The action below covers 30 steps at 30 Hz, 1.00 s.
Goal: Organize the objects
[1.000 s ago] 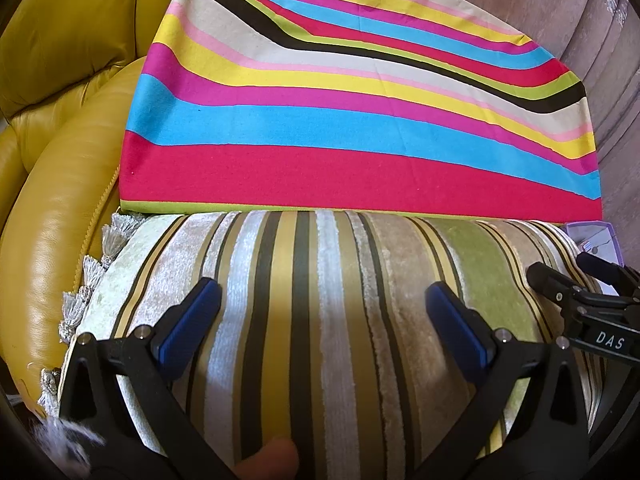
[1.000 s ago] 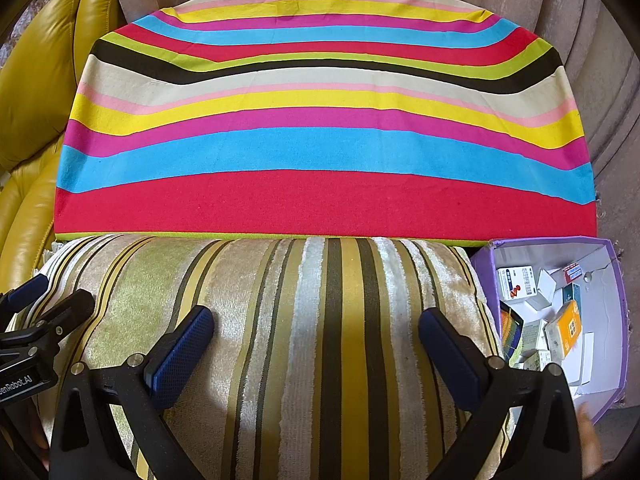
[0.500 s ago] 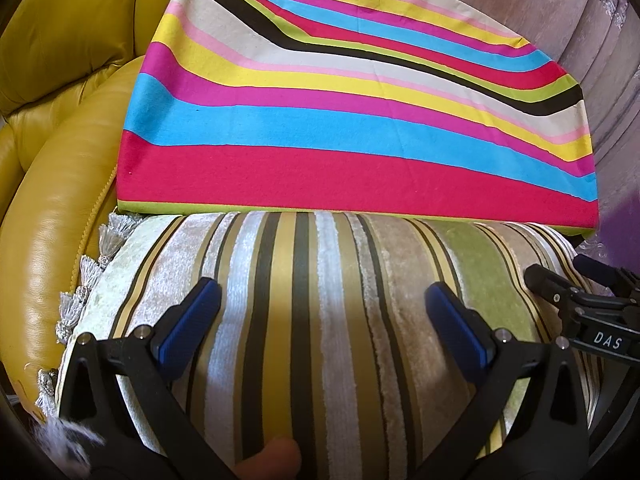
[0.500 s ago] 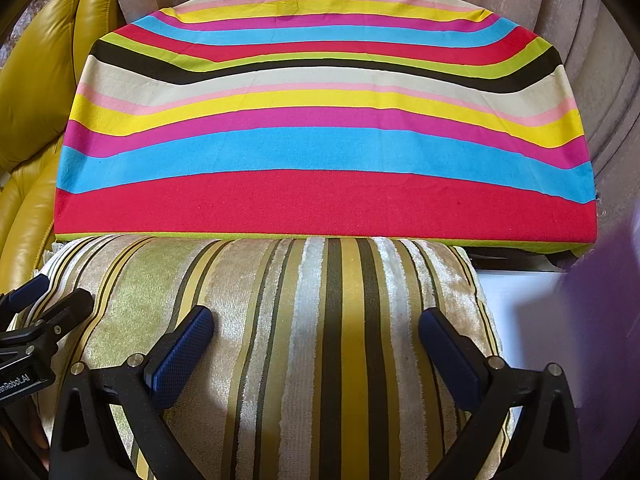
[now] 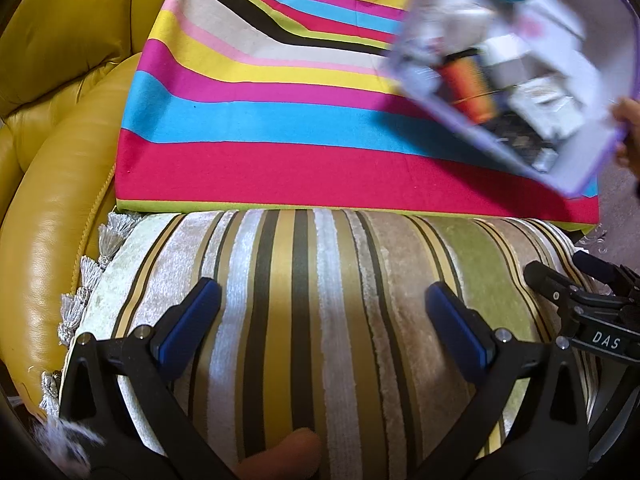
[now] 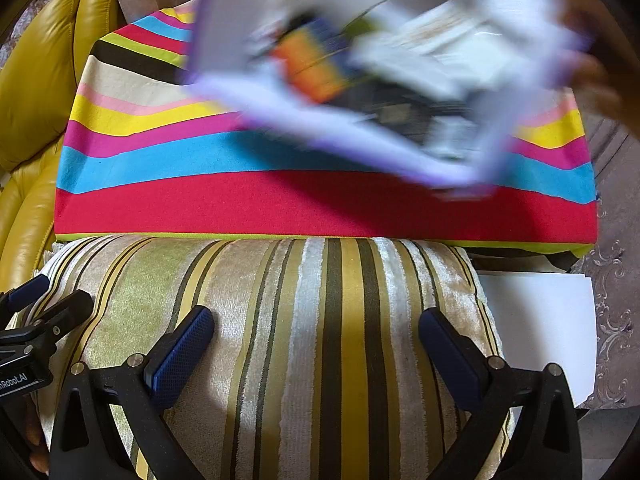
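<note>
Fingers of both grippers spread wide over striped cushion (image 5: 320,320); blurred purple box (image 5: 520,60) overhead.

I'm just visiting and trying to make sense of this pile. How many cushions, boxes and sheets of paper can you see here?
Cushions: 2, the bright striped cushion and the olive striped cushion in front of it.
Boxes: 1, a purple box of small packets, tilted in the air, blurred.
White sheets: 1, the white sheet.
Total: 4.

A box (image 5: 516,68) was held above the rear cushion (image 5: 280,128); the front cushion (image 5: 320,320) was set before it.
</note>
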Each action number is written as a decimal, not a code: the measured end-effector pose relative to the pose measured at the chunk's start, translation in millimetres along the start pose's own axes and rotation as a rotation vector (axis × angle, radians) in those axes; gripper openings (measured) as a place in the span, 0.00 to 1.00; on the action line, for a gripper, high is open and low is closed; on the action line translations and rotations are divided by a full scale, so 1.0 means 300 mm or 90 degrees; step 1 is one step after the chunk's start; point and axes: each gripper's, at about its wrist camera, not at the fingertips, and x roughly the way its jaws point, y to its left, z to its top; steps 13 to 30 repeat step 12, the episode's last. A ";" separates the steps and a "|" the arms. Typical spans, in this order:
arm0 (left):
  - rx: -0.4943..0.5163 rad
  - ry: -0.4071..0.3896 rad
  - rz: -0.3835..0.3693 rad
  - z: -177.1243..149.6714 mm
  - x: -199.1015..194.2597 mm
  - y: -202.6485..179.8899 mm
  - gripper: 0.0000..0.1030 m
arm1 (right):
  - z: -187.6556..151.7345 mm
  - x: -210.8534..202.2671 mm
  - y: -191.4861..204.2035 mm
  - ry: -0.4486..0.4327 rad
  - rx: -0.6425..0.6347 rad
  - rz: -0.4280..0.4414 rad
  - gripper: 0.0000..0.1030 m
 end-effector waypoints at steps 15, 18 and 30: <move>0.002 -0.008 -0.014 -0.009 0.022 0.015 1.00 | -0.003 0.001 0.002 0.002 0.004 0.003 1.00; 0.002 -0.008 -0.014 -0.009 0.022 0.015 1.00 | -0.003 0.001 0.002 0.002 0.004 0.003 1.00; 0.002 -0.008 -0.014 -0.009 0.022 0.015 1.00 | -0.003 0.001 0.002 0.002 0.004 0.003 1.00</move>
